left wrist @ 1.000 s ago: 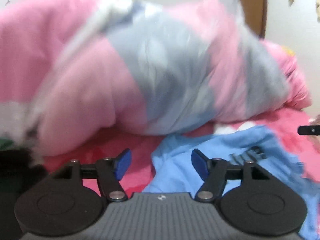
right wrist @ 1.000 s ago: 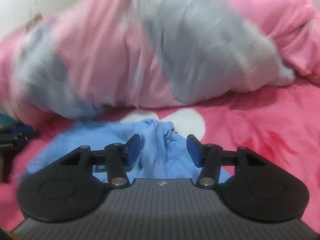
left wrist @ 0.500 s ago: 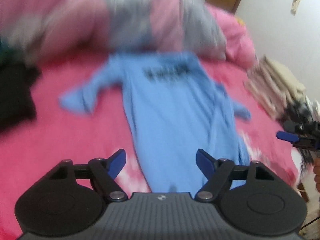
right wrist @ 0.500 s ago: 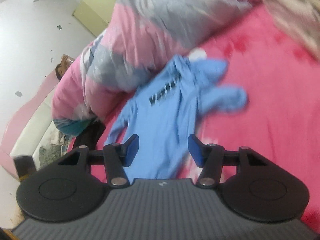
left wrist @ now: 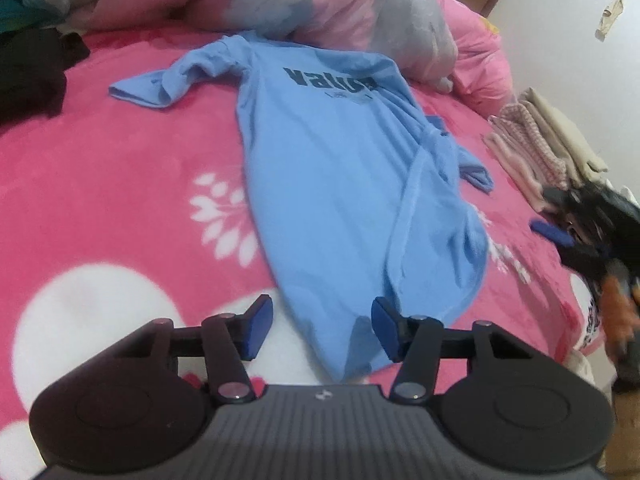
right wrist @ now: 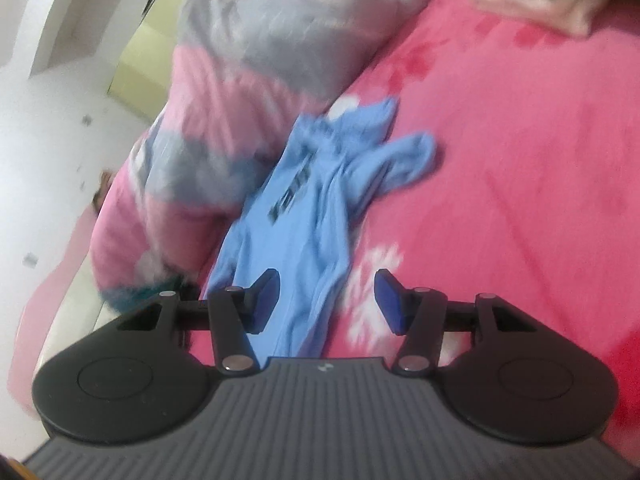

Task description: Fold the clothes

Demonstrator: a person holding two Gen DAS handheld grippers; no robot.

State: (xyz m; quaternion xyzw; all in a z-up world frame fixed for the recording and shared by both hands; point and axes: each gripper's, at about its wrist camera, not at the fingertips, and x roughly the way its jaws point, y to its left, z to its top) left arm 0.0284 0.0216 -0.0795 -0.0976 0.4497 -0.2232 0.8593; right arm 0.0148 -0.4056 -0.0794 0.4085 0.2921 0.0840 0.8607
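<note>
A light blue T-shirt (left wrist: 340, 168) with dark lettering lies front up on the pink bedspread (left wrist: 120, 184), its right side folded over in loose creases. It also shows in the right wrist view (right wrist: 296, 224). My left gripper (left wrist: 322, 330) is open and empty just above the shirt's bottom hem. My right gripper (right wrist: 326, 306) is open and empty over the shirt's lower edge; it appears blurred at the right of the left wrist view (left wrist: 560, 236).
A pink and grey duvet (left wrist: 280, 4) is heaped behind the shirt's collar. Dark clothes (left wrist: 28, 76) lie at the left. A stack of folded pale garments (left wrist: 540, 144) sits at the bed's right side. The bed's edge is near the right gripper.
Both grippers have pulled back from the collar end near the duvet to the hem end. The shirt now lies stretched out along the bed. Both stayed open.
</note>
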